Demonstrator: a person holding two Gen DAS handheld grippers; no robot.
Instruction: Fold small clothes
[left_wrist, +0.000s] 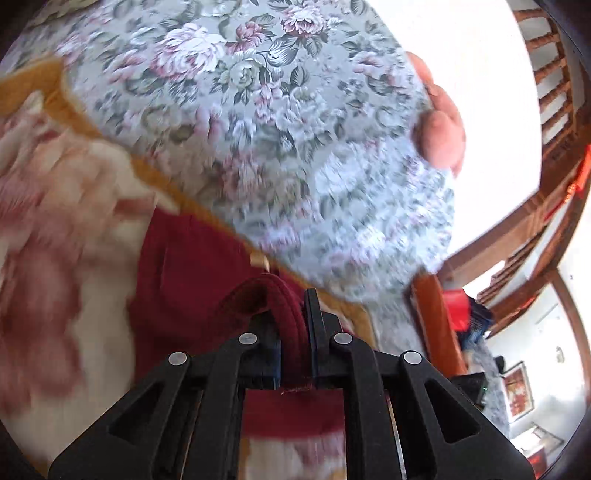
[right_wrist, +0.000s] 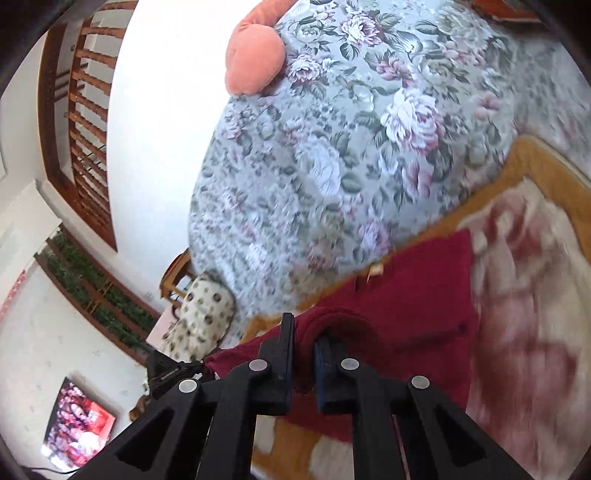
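Pinching the dark red garment (left_wrist: 192, 258) are both tongs, left (left_wrist: 291, 317) and right (right_wrist: 304, 343).

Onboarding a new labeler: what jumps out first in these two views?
The dark red garment, low in the middle of both views, pinched at its edge by the left tool and the right tool. Behind it, the big floral bedspread fills the upper frame, with a salmon pillow at its far edge by the white wall.

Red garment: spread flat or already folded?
Partly folded: the red garment has an edge bunched up in the left gripper and another in the right gripper, both jaws shut on it; the rest lies on the blanket.
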